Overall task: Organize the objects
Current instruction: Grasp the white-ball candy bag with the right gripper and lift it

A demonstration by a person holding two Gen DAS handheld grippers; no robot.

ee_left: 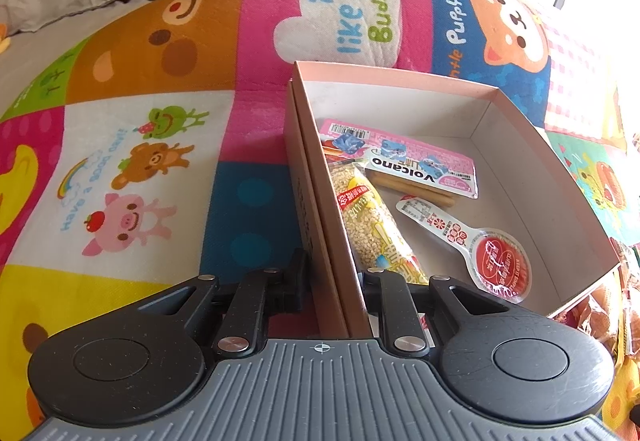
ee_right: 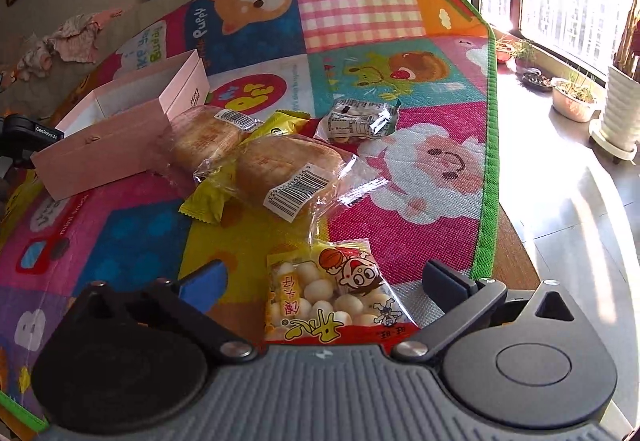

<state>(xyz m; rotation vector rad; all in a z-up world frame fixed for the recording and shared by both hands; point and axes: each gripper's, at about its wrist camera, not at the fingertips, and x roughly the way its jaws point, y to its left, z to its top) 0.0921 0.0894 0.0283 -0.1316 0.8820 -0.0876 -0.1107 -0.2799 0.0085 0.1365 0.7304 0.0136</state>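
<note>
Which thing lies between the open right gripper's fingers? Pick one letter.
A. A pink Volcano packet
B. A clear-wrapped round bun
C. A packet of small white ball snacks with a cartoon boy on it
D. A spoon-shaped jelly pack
C: in the right wrist view the ball-snack packet lies on the mat between the spread fingers of the right gripper, untouched, while the buns sit farther off by the pink box.

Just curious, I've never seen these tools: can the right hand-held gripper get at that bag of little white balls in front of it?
Probably yes. The right hand-held gripper is wide open with the bag of white balls lying flat between its fingers, nothing on top of it.
</note>
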